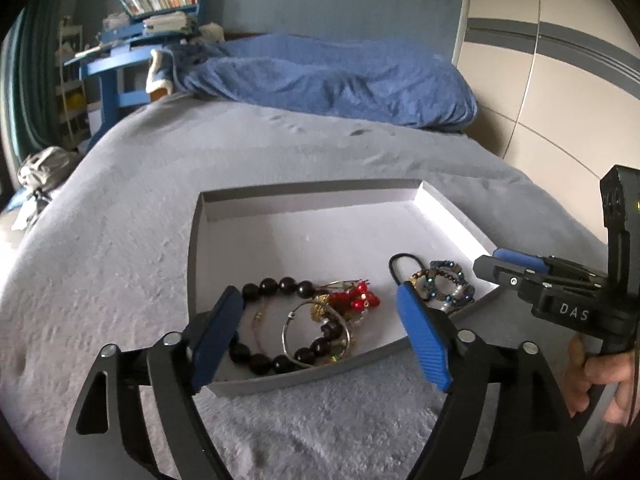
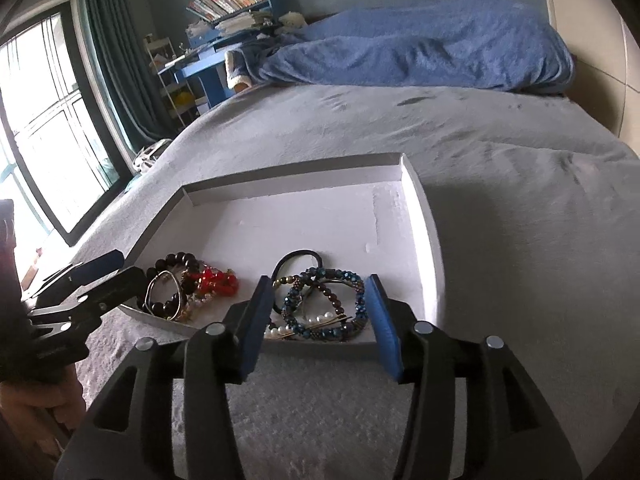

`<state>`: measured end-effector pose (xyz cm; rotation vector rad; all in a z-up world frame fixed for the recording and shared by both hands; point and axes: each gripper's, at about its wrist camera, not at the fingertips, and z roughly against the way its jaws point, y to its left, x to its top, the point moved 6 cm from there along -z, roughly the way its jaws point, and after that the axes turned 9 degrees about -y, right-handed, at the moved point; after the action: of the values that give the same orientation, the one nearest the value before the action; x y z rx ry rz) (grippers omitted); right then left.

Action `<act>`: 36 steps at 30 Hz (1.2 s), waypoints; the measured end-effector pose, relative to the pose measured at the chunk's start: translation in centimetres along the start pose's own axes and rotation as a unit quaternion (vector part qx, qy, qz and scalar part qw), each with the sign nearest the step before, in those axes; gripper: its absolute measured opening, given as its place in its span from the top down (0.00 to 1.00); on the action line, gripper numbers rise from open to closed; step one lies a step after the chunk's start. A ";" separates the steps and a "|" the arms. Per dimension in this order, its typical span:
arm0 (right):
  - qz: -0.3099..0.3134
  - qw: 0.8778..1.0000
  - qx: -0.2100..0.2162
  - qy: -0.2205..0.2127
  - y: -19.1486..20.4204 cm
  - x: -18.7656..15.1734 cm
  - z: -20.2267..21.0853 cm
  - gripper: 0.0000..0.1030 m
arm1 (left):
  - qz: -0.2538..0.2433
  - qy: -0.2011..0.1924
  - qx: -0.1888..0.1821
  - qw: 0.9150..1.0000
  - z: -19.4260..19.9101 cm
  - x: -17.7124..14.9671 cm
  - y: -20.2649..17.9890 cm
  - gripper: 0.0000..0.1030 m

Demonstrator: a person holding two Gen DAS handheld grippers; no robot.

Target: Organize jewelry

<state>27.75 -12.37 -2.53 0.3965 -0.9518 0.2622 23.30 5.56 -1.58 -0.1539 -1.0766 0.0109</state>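
Note:
A shallow white box lid [image 1: 308,196] [image 2: 424,200] lies on the grey bed. In its near part lie a black bead bracelet [image 1: 280,286] [image 2: 180,260], red bead jewelry [image 1: 360,296] [image 2: 216,280], a silver ring bangle [image 1: 288,332] [image 2: 154,288], a black hair tie [image 1: 396,264] [image 2: 296,258] and a pile of blue and pearl bracelets [image 1: 444,284] [image 2: 324,304]. My left gripper [image 1: 320,340] is open and empty, just above the box's near edge over the black beads. My right gripper [image 2: 320,320] is open and empty, in front of the blue bracelet pile.
The box sits on a grey plush bedspread [image 1: 160,200]. A blue blanket [image 1: 340,76] [image 2: 420,44] lies at the bed's far end. A blue desk with books [image 1: 132,52] stands beyond, and a window [image 2: 40,120] is at the left.

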 end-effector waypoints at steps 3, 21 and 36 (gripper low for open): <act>0.012 1.000 -0.009 -0.012 -0.1 -0.4 0.7 0.40 | -0.003 -0.018 0.006 1.000 0.8 0.1 0.2 0.13; 0.037 0.997 -0.006 -0.066 1.5 -2.7 4.4 0.19 | -0.006 -0.046 0.037 0.998 2.8 -1.7 0.5 0.06; 0.047 0.992 -0.005 -0.118 2.0 -3.3 6.8 0.11 | -0.014 -0.074 0.058 0.995 4.2 -2.4 0.5 0.05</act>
<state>20.16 -13.74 -1.38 0.3801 -1.2052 0.3011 18.50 6.35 -1.80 -0.0336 -1.2226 0.0607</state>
